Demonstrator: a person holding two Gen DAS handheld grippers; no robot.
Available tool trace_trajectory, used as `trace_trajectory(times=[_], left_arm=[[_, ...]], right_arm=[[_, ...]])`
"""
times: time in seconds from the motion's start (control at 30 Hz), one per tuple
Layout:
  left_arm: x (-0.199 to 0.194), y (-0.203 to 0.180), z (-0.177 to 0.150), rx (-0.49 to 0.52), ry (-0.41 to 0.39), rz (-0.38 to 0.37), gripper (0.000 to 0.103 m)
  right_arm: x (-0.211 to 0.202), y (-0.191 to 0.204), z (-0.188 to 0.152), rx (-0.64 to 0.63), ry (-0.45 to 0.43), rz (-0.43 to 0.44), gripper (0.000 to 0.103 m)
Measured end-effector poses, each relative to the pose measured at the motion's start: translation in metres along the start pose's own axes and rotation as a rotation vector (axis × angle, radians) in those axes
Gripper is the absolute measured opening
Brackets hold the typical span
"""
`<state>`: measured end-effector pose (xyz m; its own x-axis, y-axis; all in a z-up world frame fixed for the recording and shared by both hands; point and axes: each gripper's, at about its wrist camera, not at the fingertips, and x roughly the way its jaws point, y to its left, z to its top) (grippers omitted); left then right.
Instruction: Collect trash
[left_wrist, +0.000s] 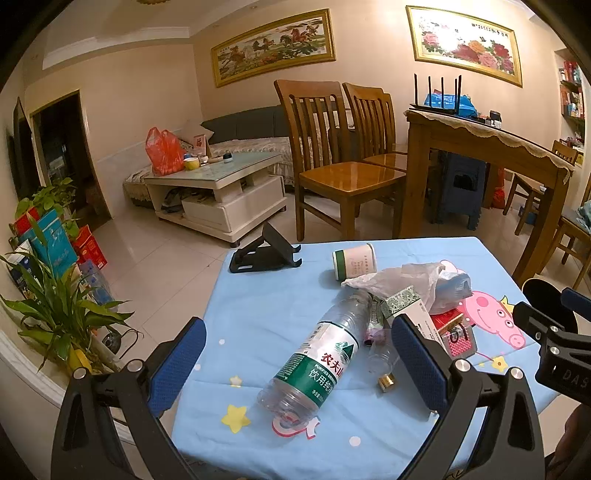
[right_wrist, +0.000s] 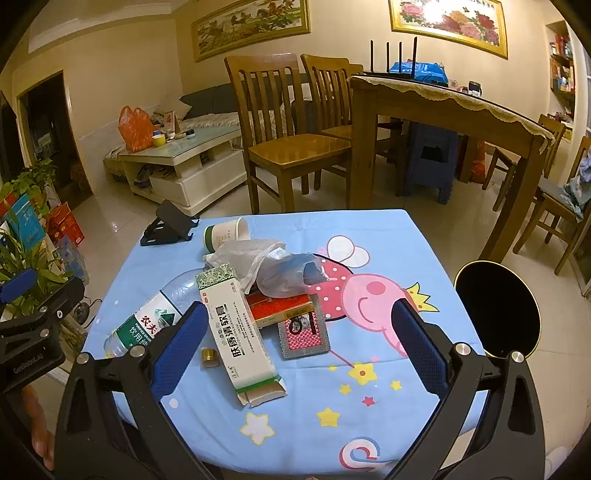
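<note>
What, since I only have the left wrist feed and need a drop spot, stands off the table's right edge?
Observer: A round black gold-rimmed object, likely the bin, stands beside the table's right edge.
Operator: Is the right gripper free?
Observer: Yes, it is open and empty.
Operator: Is the long white-green box closed?
Observer: No, its near end is torn open.

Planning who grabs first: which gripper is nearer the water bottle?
Left. The left gripper hangs open right over the water bottle; the right gripper is open off to the bottle's right, over the white box.
</note>
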<state>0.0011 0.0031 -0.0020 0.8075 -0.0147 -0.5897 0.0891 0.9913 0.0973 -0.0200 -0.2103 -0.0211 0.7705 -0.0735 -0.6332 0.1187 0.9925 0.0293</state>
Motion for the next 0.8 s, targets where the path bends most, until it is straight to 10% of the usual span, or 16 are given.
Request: trace_trajectory(times=[0.8], left_arm=[[0.0026, -0.0006, -0.0034, -0.002, 0.014, -0.005, 0.097]], right_arm=[[-0.0022, 0.0009, -0.0022, -0.001, 0.003, 0.001, 0.098]])
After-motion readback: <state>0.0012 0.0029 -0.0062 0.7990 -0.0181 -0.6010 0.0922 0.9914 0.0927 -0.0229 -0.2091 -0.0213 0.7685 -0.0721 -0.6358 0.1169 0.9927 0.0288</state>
